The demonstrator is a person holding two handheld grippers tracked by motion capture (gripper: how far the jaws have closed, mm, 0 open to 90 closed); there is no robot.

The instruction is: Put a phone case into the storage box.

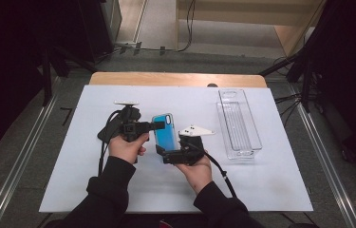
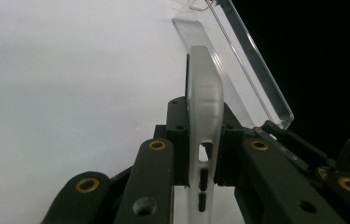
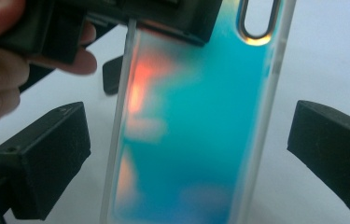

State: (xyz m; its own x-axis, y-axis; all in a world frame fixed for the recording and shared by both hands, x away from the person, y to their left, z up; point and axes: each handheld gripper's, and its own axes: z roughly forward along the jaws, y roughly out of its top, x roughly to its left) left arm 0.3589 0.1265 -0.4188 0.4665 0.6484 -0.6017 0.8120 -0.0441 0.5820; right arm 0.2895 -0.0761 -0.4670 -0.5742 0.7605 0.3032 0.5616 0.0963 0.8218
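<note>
Two tongs: left [image 1: 159, 125] clamps one phone case [image 1: 165, 133] (blue), right [image 1: 162, 153] wide, one clear tray [image 1: 240, 124].

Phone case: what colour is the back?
Glossy teal-blue with orange glints, frosted clear rim; the phone case shows best in the right gripper view.

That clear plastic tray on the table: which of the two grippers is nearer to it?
Right. The right gripper sits just beside the clear tray's near end, jaws open around the blue phone case. The left gripper clamps the case's far side, farther from the tray.
</note>
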